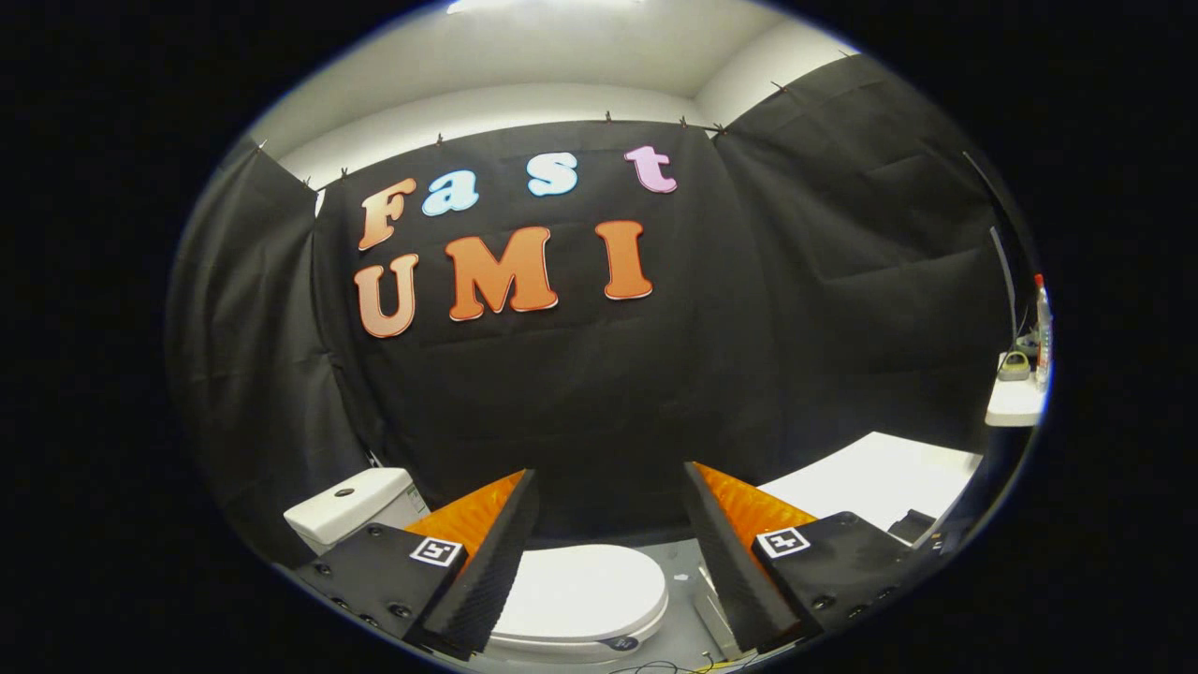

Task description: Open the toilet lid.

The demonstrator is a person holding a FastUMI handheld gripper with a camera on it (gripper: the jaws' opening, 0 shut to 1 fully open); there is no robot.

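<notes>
The toilet lid [585, 590] lies flat and closed on the bowl, below and between the fingers [496, 552] of the gripper [608, 487], which stand spread wide and hold nothing. The likely slip is at the smooth, rounded front rim, where a finger coming in too high would skate over the top rather than hook under. The tank [351, 505] sits close behind, so a lid flung up hard could knock against it.

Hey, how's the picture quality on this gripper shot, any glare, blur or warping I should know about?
Gripper view: strong fisheye bending, so the booth cloth edges curve; bright glare on the ceiling at the top; the toilet lid, closed and seen between the open gripper jaws, is evenly lit and fairly sharp; the cistern and the white table towards the rim look softer and squeezed.
</notes>
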